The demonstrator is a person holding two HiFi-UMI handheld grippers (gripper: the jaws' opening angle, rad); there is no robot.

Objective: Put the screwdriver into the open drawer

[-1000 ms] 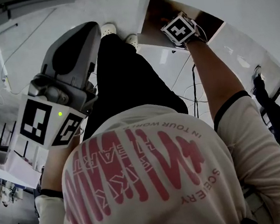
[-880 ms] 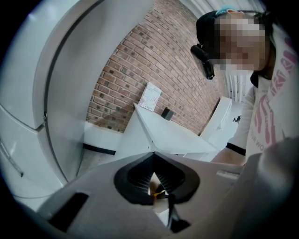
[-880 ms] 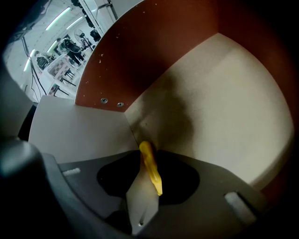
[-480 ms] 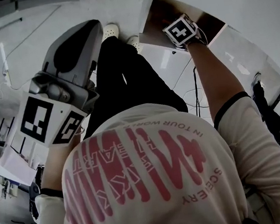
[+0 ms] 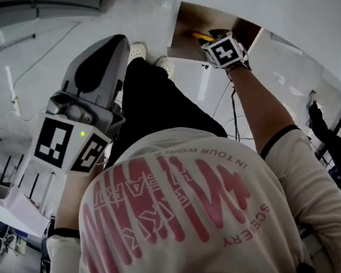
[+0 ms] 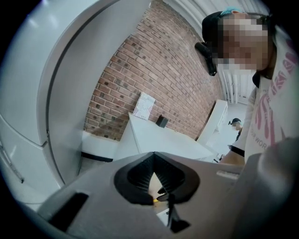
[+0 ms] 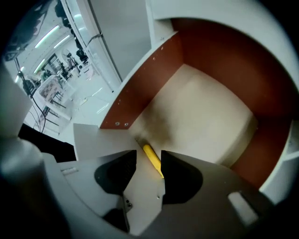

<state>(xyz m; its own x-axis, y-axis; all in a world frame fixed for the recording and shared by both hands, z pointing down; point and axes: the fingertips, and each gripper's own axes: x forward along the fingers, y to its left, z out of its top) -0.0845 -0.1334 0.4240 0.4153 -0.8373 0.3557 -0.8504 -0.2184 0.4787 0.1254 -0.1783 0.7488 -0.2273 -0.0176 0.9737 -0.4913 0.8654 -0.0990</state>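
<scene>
One yellow-handled screwdriver (image 7: 153,161) lies flat on the pale floor of the open drawer (image 7: 154,70), in the corner of the drawer nearest our right tongs (image 7: 148,155). We can see only the handle clearly; the rest of the tool is too small to make out. Nothing else lies in the drawer, whose inner walls are red-brown.

Our right tongs hang straight above the drawer and point steeply down into it. Their jaws have just been opening and now stand wide apart. The handle shows in the gap between them, but it rests on the drawer floor and neither pad presses on it, so these tongs hold nothing. In the head view their marker cube (image 5: 222,50) sits over the drawer's opening, with a strip of the yellow handle showing just beyond it.

Our left tongs (image 6: 152,156) are well away from the drawer, raised on the other side of our body and pointing only slightly downward. Their black pads meet at the tips and grip nothing.

Between the left tongs and the drawer we see our black trousers (image 5: 154,98), and our white shoes (image 5: 136,50) stand on the floor just beside the drawer's front. The left gripper view looks away from the drawer towards a brick wall (image 6: 154,74)
</scene>
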